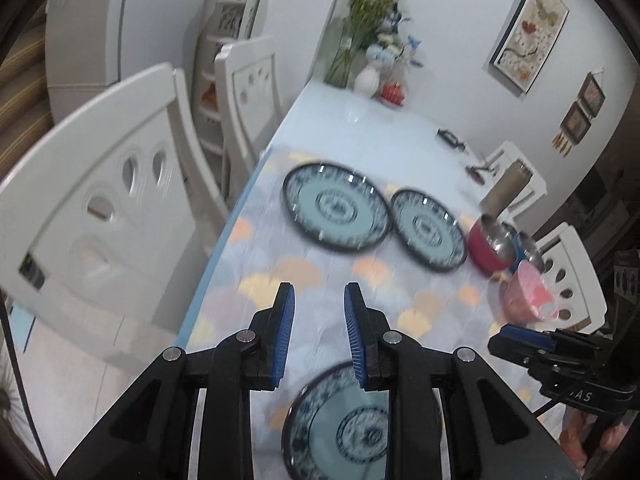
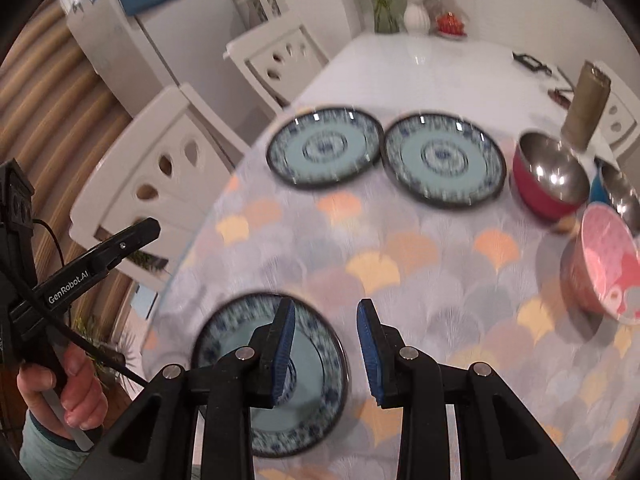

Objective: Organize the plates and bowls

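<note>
Nearest, right gripper [image 2: 326, 344] and "GenRobot.AI"-marked left gripper [image 1: 319, 334], jaws slightly parted, grasping nothing, above near plate [image 2: 312, 380] on desk [image 2: 420, 264]; beyond, two plates [image 2: 324, 146], empty red bowl [image 2: 548, 180], pink bowl [image 2: 604, 264].

Three blue-patterned plates [image 2: 323, 147] [image 2: 442, 161] [image 2: 269, 376] lie flat: two side by side far off, one near. A red bowl [image 2: 548, 176], blue bowl [image 2: 620, 194] and tilted pink bowl [image 2: 604, 266] cluster at right.

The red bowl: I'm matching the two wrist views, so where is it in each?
Left wrist: red bowl at right of centre, right of the two far plates.
Right wrist: upper right, again right of those plates.
Shared landmark: the white vase at the table's far end.
</note>
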`<state>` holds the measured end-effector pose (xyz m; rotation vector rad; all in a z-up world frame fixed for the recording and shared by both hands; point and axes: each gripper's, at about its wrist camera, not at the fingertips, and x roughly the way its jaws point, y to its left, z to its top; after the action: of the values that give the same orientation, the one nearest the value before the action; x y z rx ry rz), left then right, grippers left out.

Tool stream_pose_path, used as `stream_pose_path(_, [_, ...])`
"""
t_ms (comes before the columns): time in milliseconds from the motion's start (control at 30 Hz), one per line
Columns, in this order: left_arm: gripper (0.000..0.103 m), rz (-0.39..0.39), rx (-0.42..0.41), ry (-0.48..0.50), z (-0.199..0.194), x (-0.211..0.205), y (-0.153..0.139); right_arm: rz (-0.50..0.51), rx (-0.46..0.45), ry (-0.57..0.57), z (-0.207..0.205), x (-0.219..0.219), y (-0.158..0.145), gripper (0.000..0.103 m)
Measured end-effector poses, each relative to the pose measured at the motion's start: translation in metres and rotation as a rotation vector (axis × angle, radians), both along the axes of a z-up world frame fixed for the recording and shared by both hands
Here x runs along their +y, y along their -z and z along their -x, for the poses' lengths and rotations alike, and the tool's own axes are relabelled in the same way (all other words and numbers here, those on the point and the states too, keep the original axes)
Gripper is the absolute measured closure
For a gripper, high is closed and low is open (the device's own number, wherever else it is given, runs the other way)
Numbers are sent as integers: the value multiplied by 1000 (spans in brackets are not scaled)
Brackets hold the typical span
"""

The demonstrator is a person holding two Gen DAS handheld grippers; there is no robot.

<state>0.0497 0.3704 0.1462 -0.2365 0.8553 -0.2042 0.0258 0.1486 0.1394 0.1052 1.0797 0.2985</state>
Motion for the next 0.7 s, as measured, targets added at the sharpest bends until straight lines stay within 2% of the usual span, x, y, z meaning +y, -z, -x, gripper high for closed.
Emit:
stream_pose_path(67, [78,-3,-12,2,-9,-1,-6,2,-14,-4,-7,2,-6,70])
stream_pose_path(133, [70,-3,-19,-2,-19,-1,-9,-6,-17,-2,-14,2,-9,65])
stream_pose_path(267, [70,11,5,0,-44,0,-5,-32,0,19,-30,-2,-8,63])
stream_pose_path(333, [68,13,24,3,-57,-1,2,-30,8,30,-40,-5,-4,61])
stream_pose_path(433, [67,25,66,14,-78,-4,18,-26,16,49,-56,-12,0,51])
stream_pose_path(567, [67,75,135,31,-104,-9,41,-24,11,62,-89,-20,3,50])
stream_pose_path(700, [65,84,185,32,-128,-14,59,-22,15,71,-130,-25,10,50])
